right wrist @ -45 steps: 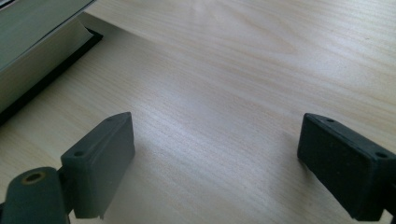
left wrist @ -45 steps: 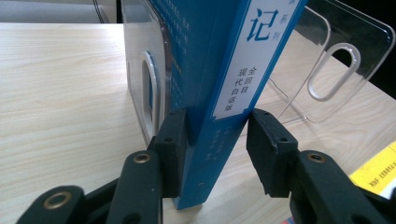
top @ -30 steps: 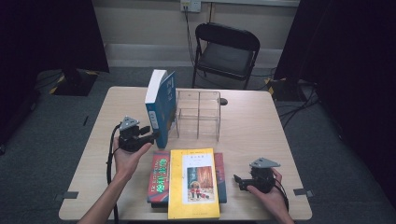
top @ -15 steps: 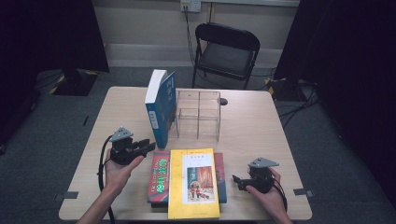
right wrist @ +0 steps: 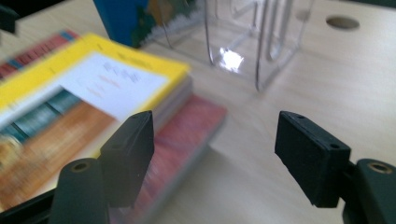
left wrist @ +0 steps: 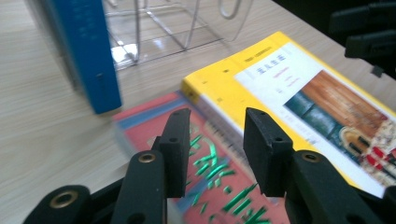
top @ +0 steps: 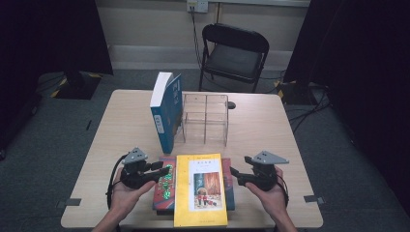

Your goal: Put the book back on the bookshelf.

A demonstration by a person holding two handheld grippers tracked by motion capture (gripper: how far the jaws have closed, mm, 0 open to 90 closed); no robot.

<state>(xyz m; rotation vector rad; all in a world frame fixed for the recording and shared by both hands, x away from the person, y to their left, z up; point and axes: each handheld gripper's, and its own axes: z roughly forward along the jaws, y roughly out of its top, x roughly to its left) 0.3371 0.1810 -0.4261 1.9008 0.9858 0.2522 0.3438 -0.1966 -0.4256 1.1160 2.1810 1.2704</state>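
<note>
1. Left tongs [top: 162,169] sit at 9 o'clock of the yellow book [top: 201,188], nothing between them, released, and have just been opening a little.
2. Right tongs [top: 235,174] at 3 o'clock, released, have just been closing, empty.
3. Yellow book lies atop the red book [top: 164,186] at the bench [top: 121,125] near edge, long axis 6 to 12; both tongs about equally near.
4. Farther, at 12: clear rack [top: 205,118], blue book [top: 166,113] upright against it.

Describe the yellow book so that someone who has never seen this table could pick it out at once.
On the wooden table, look at the near edge, between the left gripper and the right gripper. There the yellow book lies flat on top of a red book. Its bright yellow cover with a white panel and a picture sets it apart from the blue book standing upright by the clear rack.
</note>
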